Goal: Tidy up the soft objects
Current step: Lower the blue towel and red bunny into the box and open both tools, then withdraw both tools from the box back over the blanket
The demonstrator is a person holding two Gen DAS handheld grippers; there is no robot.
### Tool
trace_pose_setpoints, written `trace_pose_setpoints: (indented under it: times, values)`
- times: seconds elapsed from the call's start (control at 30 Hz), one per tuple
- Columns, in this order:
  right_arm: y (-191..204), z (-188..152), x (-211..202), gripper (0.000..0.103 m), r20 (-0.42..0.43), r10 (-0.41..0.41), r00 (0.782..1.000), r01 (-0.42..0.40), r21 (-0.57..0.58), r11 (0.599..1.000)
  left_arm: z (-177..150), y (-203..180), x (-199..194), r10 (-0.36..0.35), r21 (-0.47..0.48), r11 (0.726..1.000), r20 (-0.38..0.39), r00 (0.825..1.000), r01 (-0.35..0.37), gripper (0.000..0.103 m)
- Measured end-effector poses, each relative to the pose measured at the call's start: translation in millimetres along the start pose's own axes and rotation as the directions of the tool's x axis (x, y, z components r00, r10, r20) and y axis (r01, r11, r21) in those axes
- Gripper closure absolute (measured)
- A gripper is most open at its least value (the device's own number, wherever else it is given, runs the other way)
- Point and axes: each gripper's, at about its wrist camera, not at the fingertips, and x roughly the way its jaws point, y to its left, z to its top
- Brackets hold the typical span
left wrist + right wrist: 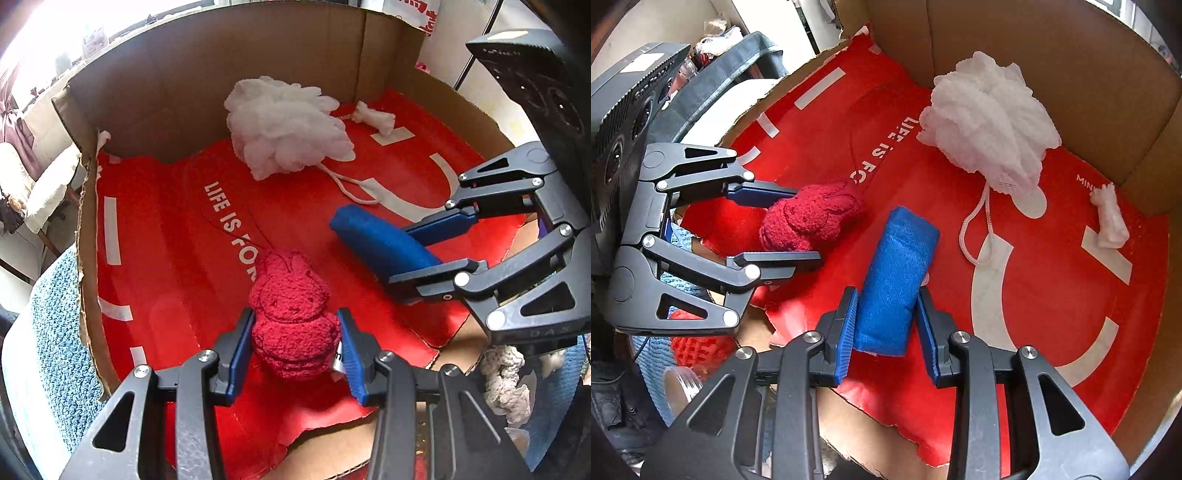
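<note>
Left gripper (295, 347) clenched on a dark red fuzzy knitted bunny plush (293, 314), blue ribbed pads pressing its lower body from both sides, ears and stitched face pointing away from the wrist. Right gripper (886, 325) clenched likewise on a rolled royal-blue terry cloth bundle (895, 280), pads pinching the near end, far end sticking out free toward the box wall. Both loads low over, perhaps touching, the glossy red printed sheet (155, 240) lining the floor of the brown corrugated cardboard box (207, 74); contact with the sheet not certain from either view.

Likely light, both of them, and very soft: plush visibly squeezed in at the waist, pile giving under the pads. Little risk of slipping thanks to fuzzy fabric against ribbed rubber; more risk of the roll unwinding, since held only at one end. Better purchase nearer the middle of the roll, across its width, layers pinned together. For the bunny, the thick body is the right place; ears too thin and floppy.

Further out, against the back wall: a fluffy white mesh bath pouf (288, 125) with a looped white cord (351, 188) trailing toward the blue roll, airy, springy, easiest lifted by the cord or a deep bite. Beside it, near the corner, a small white plush scrap (375, 118), shape unclear.
</note>
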Motion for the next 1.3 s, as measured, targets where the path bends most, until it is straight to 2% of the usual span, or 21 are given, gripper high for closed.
trace_pose_setpoints:
  times: [0.3,0.33,0.4,0.67,0.8,0.83,0.9,1.07,1.17,1.3]
  values:
    - [0.1,1.0,2.9,0.07,-0.01,-0.005,1.0,0.005,0.006,1.0,-7.5,-0.9,-6.8,0.004,0.015,1.0,0.001,1.0,-0.004,0.048]
    - [-0.7,1.2,3.1,0.067,-0.011,-0.005,1.0,0.005,0.009,1.0,-7.6,-1.7,-6.5,0.006,0.018,1.0,0.001,1.0,-0.006,0.047]
    - [-0.9,1.6,3.0,0.047,-0.007,-0.018,1.0,0.018,0.005,1.0,-7.5,-2.8,-6.2,0.008,0.02,1.0,0.001,1.0,-0.008,0.046]
    - [-2.9,1.8,0.9,0.047,0.001,-0.031,1.0,0.031,0.01,0.999,-7.0,-3.5,-12.4,0.011,0.016,1.0,0.021,1.0,-0.011,0.039]
    - [-4.8,-0.2,-6.6,0.046,0.018,-0.04,0.999,0.039,0.014,0.999,-6.9,-4.6,-21.8,0.012,0.011,1.0,0.046,0.999,-0.012,0.033]
    - [-5.4,-0.7,-9.8,0.045,0.024,-0.041,0.999,0.041,0.018,0.999,-7.2,-3.8,-24.3,0.017,0.008,1.0,0.052,0.998,-0.018,0.028]
    - [-5.5,-5.4,-16.8,0.041,0.037,-0.051,0.998,0.05,0.02,0.999,-8.4,-2.4,-31.7,0.036,-0.004,0.999,0.074,0.997,-0.036,0.022]
    - [-6.6,-14.2,-39.1,0.039,0.085,-0.061,0.995,0.058,0.041,0.997,-14.5,5.4,-54.8,0.041,-0.05,0.998,0.122,0.992,-0.035,0.021]
    - [-9.7,-23.4,-51.9,0.03,0.114,-0.068,0.991,0.062,0.056,0.996,-20.5,8.0,-68.8,0.052,-0.072,0.997,0.149,0.987,-0.041,0.016]
    - [-10.6,-39.3,-72.6,0.03,0.152,-0.087,0.985,0.076,0.077,0.994,-32.7,5.7,-86.1,0.078,-0.087,0.994,0.181,0.98,-0.063,0.012]
